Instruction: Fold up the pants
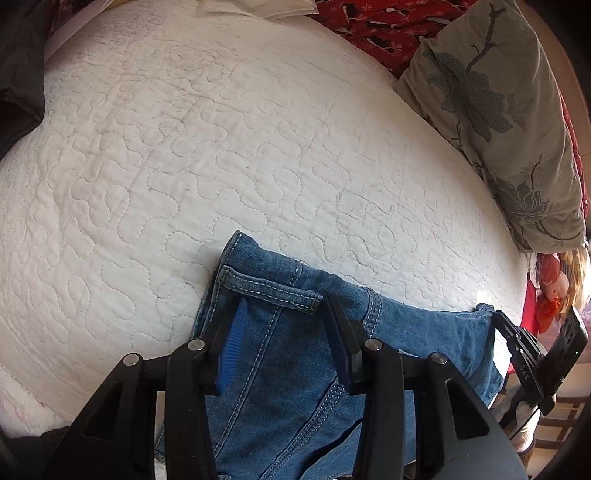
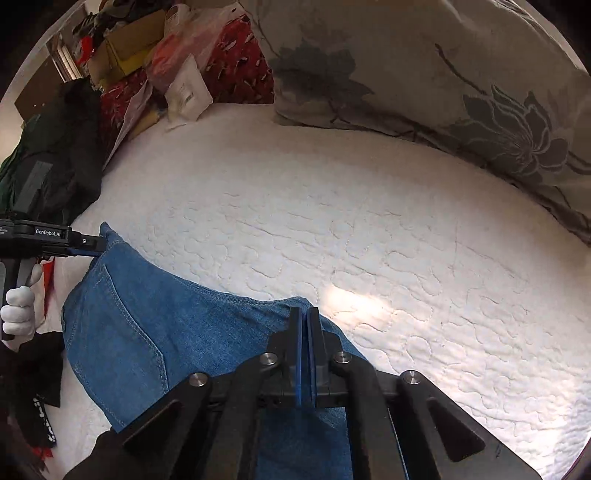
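Note:
Blue jeans (image 1: 288,369) lie at the near edge of a white quilted bed (image 1: 221,147), waistband stretched between both grippers. My left gripper (image 1: 282,301) points steeply down, its jaws partly apart with the bunched waistband and a belt loop (image 1: 273,291) filling the gap; it is shut on the denim. From the right wrist view the left gripper (image 2: 96,245) pinches the jeans' (image 2: 147,325) far left corner. My right gripper (image 2: 304,312) is shut on the thin edge of the jeans at the other end. In the left wrist view the right gripper (image 1: 496,317) bites the waistband's right end.
A grey floral pillow (image 1: 491,110) and red patterned cloth (image 1: 388,26) lie along the bed's far right. A dark garment (image 2: 55,155), boxes (image 2: 125,48) and bags (image 2: 184,88) crowd the far left corner. A white-gloved hand (image 2: 18,310) holds the left gripper's handle.

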A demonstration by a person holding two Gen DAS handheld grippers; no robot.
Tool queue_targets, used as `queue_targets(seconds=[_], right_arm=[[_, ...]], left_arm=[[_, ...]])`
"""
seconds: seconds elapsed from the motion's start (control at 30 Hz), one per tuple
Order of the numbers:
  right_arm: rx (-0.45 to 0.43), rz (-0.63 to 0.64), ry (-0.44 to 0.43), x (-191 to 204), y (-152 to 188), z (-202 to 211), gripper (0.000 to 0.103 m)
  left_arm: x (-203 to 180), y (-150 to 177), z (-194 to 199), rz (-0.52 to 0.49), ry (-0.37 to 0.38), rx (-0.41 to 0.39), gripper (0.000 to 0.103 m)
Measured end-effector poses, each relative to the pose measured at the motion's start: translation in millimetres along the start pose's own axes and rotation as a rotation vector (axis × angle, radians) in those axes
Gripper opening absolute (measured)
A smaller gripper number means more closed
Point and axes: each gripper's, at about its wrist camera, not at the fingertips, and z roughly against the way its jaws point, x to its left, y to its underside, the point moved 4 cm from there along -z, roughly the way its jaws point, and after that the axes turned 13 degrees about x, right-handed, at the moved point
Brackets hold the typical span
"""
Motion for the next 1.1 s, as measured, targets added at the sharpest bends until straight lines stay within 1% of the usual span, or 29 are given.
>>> queue_targets(seconds=[0.03,0.07,0.13,0.17,0.23,0.27,0.33,0.37,0.43,0.5,0.57,0.6,0.63,0.67,0.73,0.77,0.83,0.9,0.93,1.0,1.03,1.07,1.1], right_arm=[[0.007,-0.02,0.01,-5,-2,-5,0.001],[0.021,-0.047,0.043,-10,-2,-12,0.0],[0.064,-0.072,0.073,-18,0,-28,0.0],[0.058,-0.094,0.082,-21,2,-28,0.0],[-0.018,-0.141,-0.033,-24,12,-7,0.0],[-0.059,-0.171,-0.07,-29,20,7,0.006],[-0.12,-0.218,-0.13,-40,41,37,0.006],[-0.153,-0.242,-0.146,-48,56,54,0.006],[-0.198,-0.308,-0.168,-69,93,84,0.006],[-0.227,-0.402,-0.143,-96,140,108,0.01],[-0.22,-0.493,-0.093,-118,191,120,0.027],[-0.203,-0.535,-0.069,-125,215,121,0.03],[-0.179,-0.574,-0.056,-130,240,119,0.031],[-0.164,-0.608,-0.059,-132,262,117,0.031],[-0.161,-0.669,-0.105,-130,303,110,0.031],[-0.16,-0.7,-0.134,-129,320,104,0.035],[-0.153,-0.752,-0.169,-125,345,91,0.038],[-0.15,-0.779,-0.218,-122,357,78,0.038],[-0.151,-0.784,-0.231,-120,359,73,0.038],[-0.159,-0.767,-0.212,-117,358,69,0.038],[-0.157,-0.75,-0.194,-116,356,67,0.033],[-0.155,-0.736,-0.179,-116,353,67,0.02],[-0.175,-0.727,-0.187,-116,351,71,0.018]], left_arm=[[2,-1,-3,-0.001,-0.018,-0.001,0.043],[3,-3,-6,0.009,-0.022,0.004,0.043],[1,-5,-8,0.022,-0.035,0.0,0.043],[-1,-4,-6,0.026,-0.037,-0.004,0.043],[-1,-1,3,0.035,-0.02,-0.022,0.043],[0,3,11,0.038,-0.011,-0.037,0.043],[2,15,28,0.039,0.008,-0.079,0.043],[3,24,37,0.033,0.026,-0.098,0.043],[-2,48,47,0.004,0.084,-0.113,0.044],[-9,73,44,-0.035,0.125,-0.097,0.044],[-21,95,33,-0.079,0.138,-0.071,0.044],[-25,105,26,-0.092,0.135,-0.061,0.044],[-30,113,18,-0.102,0.136,-0.047,0.044],[-35,120,9,-0.111,0.145,-0.027,0.044],[-41,134,-8,-0.104,0.163,0.014,0.044],[-43,140,-15,-0.1,0.16,0.033,0.044],[-46,143,-30,-0.087,0.11,0.049,0.044],[-48,142,-42,-0.08,0.068,0.061,0.044],[-49,139,-46,-0.069,0.06,0.066,0.044],[-48,139,-45,-0.043,0.06,0.07,0.044],[-48,137,-45,-0.025,0.067,0.076,0.045],[-47,136,-45,-0.01,0.078,0.083,0.046],[-46,134,-45,0.003,0.085,0.087,0.046]])
